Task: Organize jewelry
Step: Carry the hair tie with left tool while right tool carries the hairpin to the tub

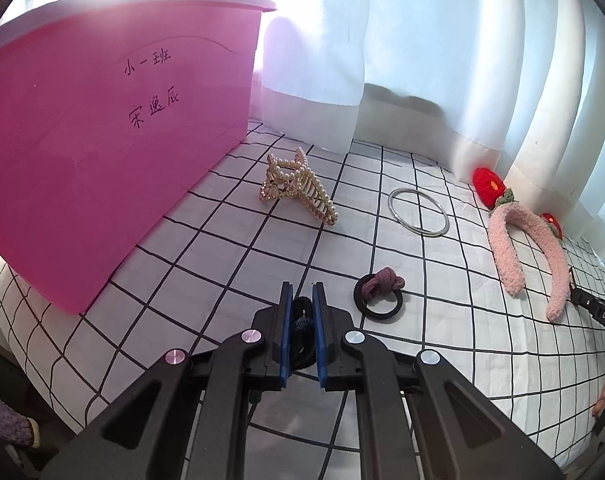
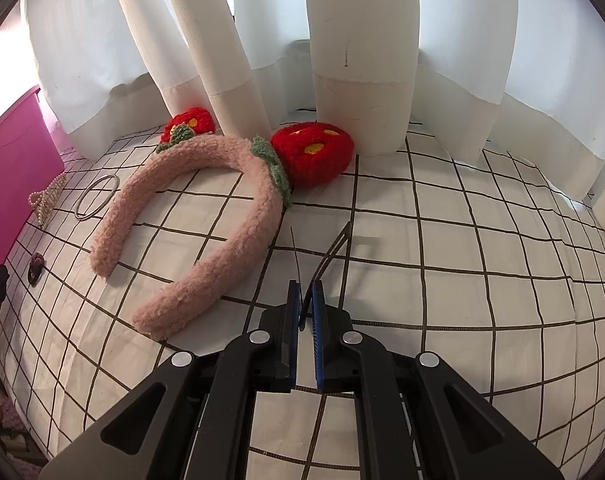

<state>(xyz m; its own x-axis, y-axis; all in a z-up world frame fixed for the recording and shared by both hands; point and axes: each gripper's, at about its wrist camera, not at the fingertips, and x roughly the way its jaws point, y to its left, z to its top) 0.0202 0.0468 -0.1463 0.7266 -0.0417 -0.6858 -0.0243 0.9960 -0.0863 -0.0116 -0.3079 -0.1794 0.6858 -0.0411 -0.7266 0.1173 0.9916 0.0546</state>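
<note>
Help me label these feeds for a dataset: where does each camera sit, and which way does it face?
Left wrist: rides the left claw, shut on a dark hair tie, facing the pink box and curtain; its own fingers show.
Right wrist: rides the right claw, shut on a thin dark hairpin, facing the curtain; its own fingers show.
Shared: pink headband, silver bangle, pearl hair claw clip.
</note>
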